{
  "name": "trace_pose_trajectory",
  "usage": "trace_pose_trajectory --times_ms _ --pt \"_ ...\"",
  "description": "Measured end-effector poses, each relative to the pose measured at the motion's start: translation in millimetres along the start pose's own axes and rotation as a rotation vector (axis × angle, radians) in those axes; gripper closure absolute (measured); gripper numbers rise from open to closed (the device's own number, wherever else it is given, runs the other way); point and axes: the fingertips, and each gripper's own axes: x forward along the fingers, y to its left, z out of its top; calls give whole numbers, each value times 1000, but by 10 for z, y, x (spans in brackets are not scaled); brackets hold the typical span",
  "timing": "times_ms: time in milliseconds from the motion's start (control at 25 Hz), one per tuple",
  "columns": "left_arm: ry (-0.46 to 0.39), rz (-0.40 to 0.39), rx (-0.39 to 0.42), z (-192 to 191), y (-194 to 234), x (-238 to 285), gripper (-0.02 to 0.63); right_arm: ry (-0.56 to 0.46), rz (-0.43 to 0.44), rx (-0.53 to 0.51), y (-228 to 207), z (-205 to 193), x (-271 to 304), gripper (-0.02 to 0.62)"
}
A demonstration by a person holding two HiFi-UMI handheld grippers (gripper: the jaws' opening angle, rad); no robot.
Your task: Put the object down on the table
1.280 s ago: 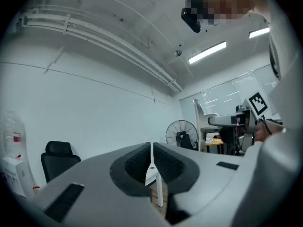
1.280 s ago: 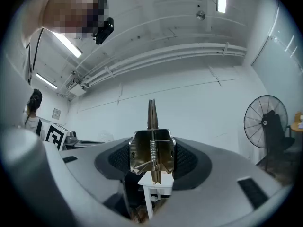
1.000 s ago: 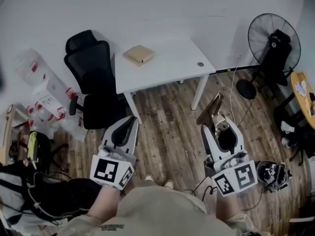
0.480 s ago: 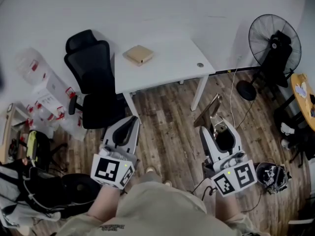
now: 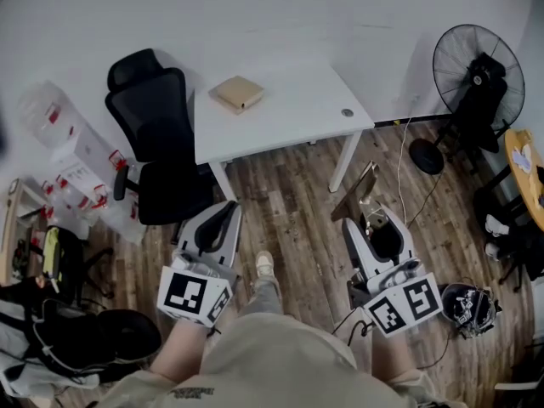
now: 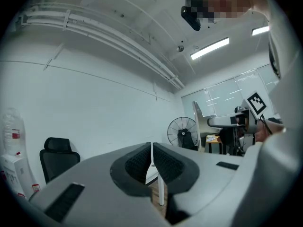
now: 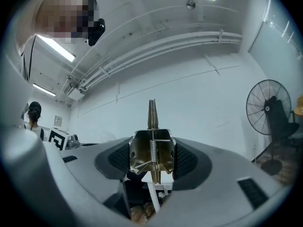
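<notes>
My right gripper (image 5: 375, 220) is shut on a brass-coloured metal spring clip (image 5: 360, 193), held over the wood floor right of the table leg. In the right gripper view the clip (image 7: 151, 151) sits between the dark pads, its spring and flat blades standing upward past the jaws. My left gripper (image 5: 221, 213) hangs over the floor in front of the white table (image 5: 289, 113); in the left gripper view its pads (image 6: 142, 161) are pressed together with nothing between them. Both grippers are short of the table's front edge.
A tan flat box (image 5: 238, 93) lies on the table's left part. A black office chair (image 5: 153, 138) stands at the table's left, and a black standing fan (image 5: 476, 66) at the right. A black bucket (image 5: 467, 306) and cables lie by my right gripper. Bags crowd the floor at left.
The person has stepped forward: a foot now shows on the floor between the grippers. The right gripper with the clip has drifted slightly up and left. Jaws unchanged.
</notes>
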Motion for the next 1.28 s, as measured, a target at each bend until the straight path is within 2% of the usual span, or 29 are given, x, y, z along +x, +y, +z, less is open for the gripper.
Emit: trace_pose_trajectory --times_ms 400,560,840,1080,1280 --pt "-1 6 -27 -172 480 642 575 49 -3 36 -394 -192 747 357" --pt "-10 10 -38 -198 786 973 574 79 -1 86 -577 -268 1193 357" --pt "36 -26 -53 -354 1468 1684 575 133 -22 153 -864 -450 2134 357" --pt "45 -53 -65 -454 1975 2282 575 186 -52 328 -1215 -712 2856 357" --pt "54 -63 -67 -598 2289 2633 574 192 -83 425 -1437 -939 3299 357"
